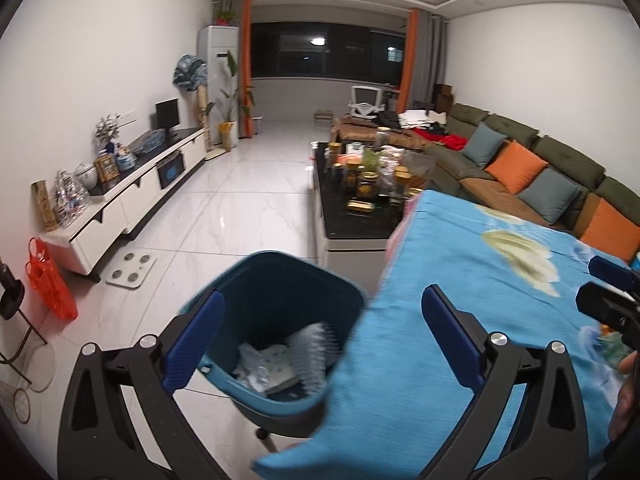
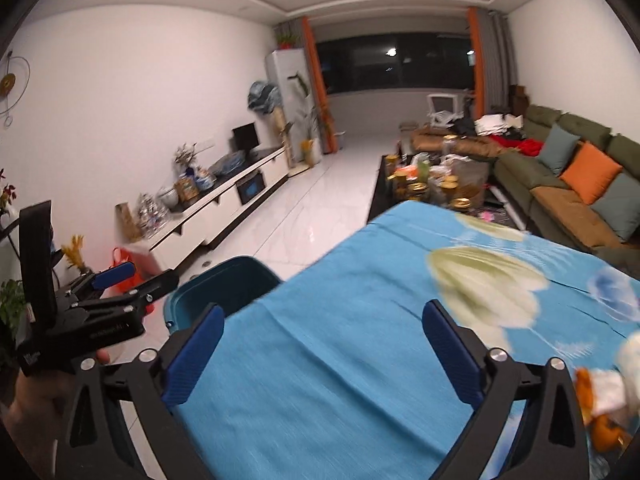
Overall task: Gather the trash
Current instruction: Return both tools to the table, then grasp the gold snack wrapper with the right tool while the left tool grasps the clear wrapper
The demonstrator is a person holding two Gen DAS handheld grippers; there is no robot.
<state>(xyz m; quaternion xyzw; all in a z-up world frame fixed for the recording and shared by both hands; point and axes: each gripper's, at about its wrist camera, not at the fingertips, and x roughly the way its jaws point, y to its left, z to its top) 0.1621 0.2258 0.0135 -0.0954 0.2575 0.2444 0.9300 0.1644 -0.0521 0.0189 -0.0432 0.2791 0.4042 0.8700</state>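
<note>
A teal trash bin (image 1: 276,280) stands on the floor against the corner of a table under a blue flowered cloth (image 1: 480,312). Crumpled white wrappers and ribbed clear plastic (image 1: 280,360) lie inside it. My left gripper (image 1: 324,294) hangs open over the bin's rim, nothing between its fingers. My right gripper (image 2: 324,310) is open above the blue cloth (image 2: 360,360), also empty; its fingers (image 1: 608,276) show at the right edge of the left wrist view. Blurred orange and white scraps (image 2: 600,400) lie on the cloth at the right. The bin (image 2: 224,288) and left gripper (image 2: 120,280) appear at left.
Beyond the table stands a dark coffee table (image 1: 360,220) crowded with jars, and a green sofa (image 1: 520,160) with cushions runs along the right wall. A low TV cabinet (image 1: 140,188) lines the left wall, with a red bag (image 1: 52,284) and a floor scale (image 1: 130,268) nearby.
</note>
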